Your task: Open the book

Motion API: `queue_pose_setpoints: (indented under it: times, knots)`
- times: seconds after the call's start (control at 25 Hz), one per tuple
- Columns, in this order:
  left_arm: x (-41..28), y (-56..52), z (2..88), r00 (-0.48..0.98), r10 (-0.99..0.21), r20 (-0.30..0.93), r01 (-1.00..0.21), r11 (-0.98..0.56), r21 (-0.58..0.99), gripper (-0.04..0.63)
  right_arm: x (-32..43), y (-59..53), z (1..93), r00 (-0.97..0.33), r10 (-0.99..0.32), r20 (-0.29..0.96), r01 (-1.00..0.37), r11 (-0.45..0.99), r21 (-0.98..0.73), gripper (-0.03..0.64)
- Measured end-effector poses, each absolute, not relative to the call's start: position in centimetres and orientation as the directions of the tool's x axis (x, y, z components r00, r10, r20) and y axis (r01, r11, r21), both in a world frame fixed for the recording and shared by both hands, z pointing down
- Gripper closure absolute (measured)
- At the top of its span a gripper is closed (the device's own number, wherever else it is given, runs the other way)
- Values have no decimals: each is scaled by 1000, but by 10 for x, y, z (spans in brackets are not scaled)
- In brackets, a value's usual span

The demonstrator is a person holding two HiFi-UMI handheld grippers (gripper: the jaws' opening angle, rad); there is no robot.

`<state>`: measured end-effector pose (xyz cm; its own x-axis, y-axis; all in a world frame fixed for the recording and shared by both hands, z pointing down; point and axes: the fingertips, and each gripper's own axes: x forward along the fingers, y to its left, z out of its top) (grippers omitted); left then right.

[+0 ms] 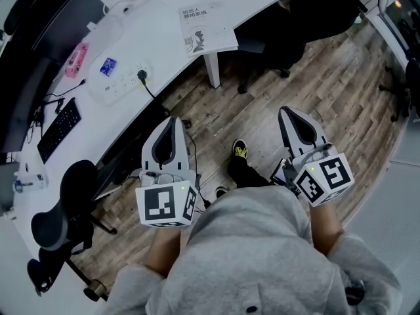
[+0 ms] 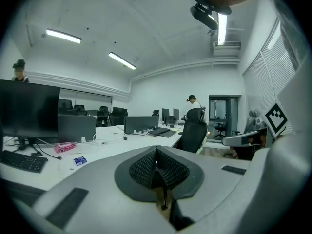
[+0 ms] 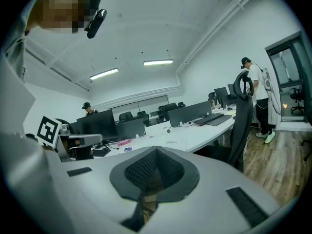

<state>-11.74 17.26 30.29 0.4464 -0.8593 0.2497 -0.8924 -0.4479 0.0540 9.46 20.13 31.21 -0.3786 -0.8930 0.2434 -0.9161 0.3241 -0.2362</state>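
Two sets of tongs, left gripper and right gripper, jaws shut tight, nothing gripped. Held over wood floor, well apart from book flat on desk.

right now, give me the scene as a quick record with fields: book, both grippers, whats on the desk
book: closed, lying flat on the white desk near its front edge
left gripper: jaws together, empty, over the wooden floor, short of the desk
right gripper: jaws together, empty, also over the floor
contact with book: none
other desk items: power strip, keyboard, pink item, small blue box
nearby: black office chair on the person's left
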Motion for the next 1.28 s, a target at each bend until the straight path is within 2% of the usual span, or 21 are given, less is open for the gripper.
queue_pose_setpoints:
  times: [0.8,1.28]
  knots:
    - [-63,105,288,413,-878,241,-907,-421,20,586,139,124,309,-433,-874,223,-892,379,-245,592]
    - [-40,101,281,412,-882,226,-907,-422,9,586,160,118,308,-440,-875,201,-887,388,-250,592]
